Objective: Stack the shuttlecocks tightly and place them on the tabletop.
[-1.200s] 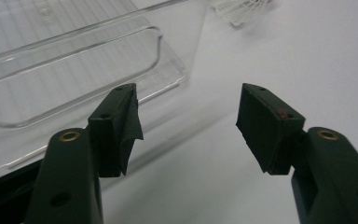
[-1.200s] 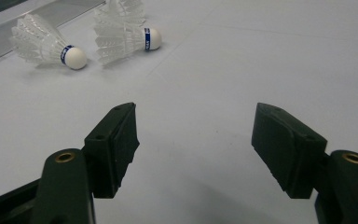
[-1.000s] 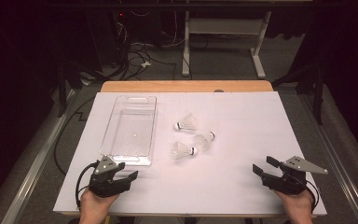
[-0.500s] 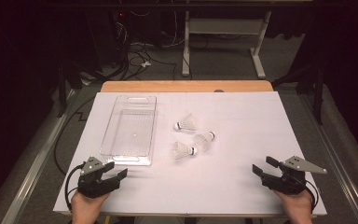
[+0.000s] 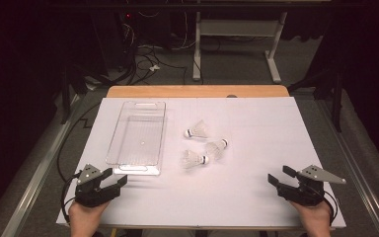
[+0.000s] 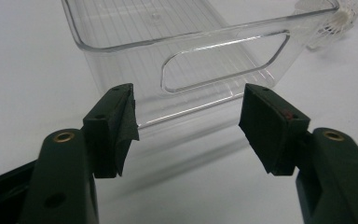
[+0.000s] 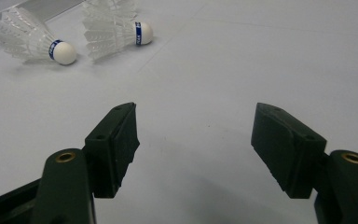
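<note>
- We hold the left gripper (image 5: 109, 180) low over the near-left corner of the white table (image 5: 256, 197), our left hand (image 5: 86, 217) behind it, the gripper pointing toward the near end of the clear plastic tray (image 5: 137, 139).
- Its jaws have just been opening and stand wide apart with nothing between them; in the left gripper view (image 6: 189, 126) they frame the tray's (image 6: 191, 56) end wall and its handle cut-out, a little short of touching.
- We hold the right gripper (image 5: 280, 177) at the near-right corner, our right hand (image 5: 312, 215) behind it, the gripper aimed left and away toward the middle of the table.
- Its jaws are also wide apart and empty; in the right gripper view (image 7: 193, 140) only bare table lies between them.
- Three shuttlecocks (image 5: 197, 131) lie on their sides in a loose cluster just right of the tray, well apart from both grippers.
- The tray sits left of centre, lengthwise away from us.
</note>
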The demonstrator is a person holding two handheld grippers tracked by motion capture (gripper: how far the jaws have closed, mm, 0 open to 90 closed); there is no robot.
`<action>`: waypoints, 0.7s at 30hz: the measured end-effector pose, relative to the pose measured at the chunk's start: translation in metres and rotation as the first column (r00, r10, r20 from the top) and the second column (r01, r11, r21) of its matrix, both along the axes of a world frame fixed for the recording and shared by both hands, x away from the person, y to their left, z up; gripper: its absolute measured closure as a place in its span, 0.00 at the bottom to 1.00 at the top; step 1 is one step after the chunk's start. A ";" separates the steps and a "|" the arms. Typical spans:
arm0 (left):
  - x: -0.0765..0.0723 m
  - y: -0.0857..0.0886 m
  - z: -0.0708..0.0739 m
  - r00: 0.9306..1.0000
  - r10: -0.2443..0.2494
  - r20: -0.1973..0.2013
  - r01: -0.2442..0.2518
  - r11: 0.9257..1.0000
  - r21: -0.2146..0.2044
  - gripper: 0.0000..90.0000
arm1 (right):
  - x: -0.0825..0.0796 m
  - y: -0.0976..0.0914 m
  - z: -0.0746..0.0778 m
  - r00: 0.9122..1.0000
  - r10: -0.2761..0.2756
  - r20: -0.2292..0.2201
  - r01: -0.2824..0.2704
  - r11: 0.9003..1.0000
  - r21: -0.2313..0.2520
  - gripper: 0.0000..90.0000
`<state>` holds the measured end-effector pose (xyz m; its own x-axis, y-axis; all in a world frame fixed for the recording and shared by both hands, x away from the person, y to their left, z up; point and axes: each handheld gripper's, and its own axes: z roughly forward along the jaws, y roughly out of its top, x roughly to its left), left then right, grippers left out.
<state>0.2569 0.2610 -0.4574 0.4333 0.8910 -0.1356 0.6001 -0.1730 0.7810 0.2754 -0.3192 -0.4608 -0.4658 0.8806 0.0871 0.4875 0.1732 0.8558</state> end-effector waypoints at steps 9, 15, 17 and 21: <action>0.000 0.006 -0.001 1.000 0.024 0.002 -0.024 1.000 -0.017 0.40 | 0.000 -0.001 0.002 1.000 -0.019 0.010 0.019 1.000 0.020 0.36; 0.000 0.007 -0.001 0.999 0.039 0.014 -0.039 0.999 -0.002 0.38 | 0.001 0.005 0.007 0.999 -0.017 0.030 0.017 1.000 0.001 0.35; -0.001 0.007 -0.001 0.999 0.041 0.018 -0.041 0.999 -0.008 0.38 | 0.001 0.007 0.008 0.999 -0.011 0.034 0.011 1.000 0.000 0.35; -0.001 0.007 -0.002 0.999 0.039 0.021 -0.039 0.999 -0.009 0.38 | 0.004 0.011 0.008 1.000 -0.008 0.022 0.009 1.000 -0.006 0.36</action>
<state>0.2561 0.2677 -0.4591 0.4007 0.9062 -0.1347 0.5895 -0.1426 0.7951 0.2796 -0.3080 -0.4523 -0.4600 0.8850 0.0716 0.4704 0.1745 0.8650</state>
